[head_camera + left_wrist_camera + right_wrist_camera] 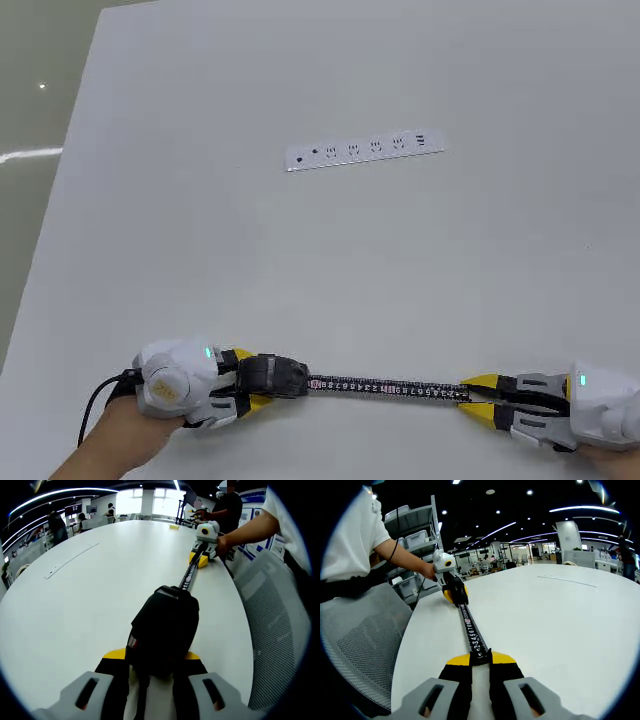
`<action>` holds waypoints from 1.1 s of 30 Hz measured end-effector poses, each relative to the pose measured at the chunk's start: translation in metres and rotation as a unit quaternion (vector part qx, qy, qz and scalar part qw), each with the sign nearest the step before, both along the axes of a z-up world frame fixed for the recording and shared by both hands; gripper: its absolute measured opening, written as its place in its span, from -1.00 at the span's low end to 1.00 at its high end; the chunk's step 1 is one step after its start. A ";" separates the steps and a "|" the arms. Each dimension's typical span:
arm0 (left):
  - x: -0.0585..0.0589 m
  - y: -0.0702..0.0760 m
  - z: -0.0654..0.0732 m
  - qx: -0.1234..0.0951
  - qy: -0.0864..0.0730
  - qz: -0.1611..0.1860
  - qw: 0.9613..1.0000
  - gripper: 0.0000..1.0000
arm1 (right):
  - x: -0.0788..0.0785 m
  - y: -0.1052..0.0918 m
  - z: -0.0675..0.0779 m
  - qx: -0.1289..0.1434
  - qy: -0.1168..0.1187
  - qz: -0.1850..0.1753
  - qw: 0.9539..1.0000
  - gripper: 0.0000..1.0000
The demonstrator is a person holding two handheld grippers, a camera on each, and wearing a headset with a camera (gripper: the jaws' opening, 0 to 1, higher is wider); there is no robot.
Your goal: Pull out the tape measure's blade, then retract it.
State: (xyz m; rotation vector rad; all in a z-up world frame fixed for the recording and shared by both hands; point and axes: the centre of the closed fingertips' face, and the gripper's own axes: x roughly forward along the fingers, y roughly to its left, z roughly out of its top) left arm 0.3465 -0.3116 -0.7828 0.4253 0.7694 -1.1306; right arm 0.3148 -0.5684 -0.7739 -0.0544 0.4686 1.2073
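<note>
Two grippers: left gripper (252,380) and right gripper (478,396), facing each other at the near edge of the white table (330,260).
Tape measure case (277,375): black, rounded, small red mark on one side; clamped between the left gripper's jaws, on the table.
Blade (385,387): dark with pale numerals, drawn out straight from case to right gripper.
Right jaws: pinched on the free end of the tape.
Power strip (365,150): white, well apart, farther up the table.
</note>
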 end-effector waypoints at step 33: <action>-0.001 -0.002 0.001 0.003 0.000 0.001 1.000 -0.42 | -0.004 -0.030 0.001 -0.003 0.002 -0.020 1.000 -0.81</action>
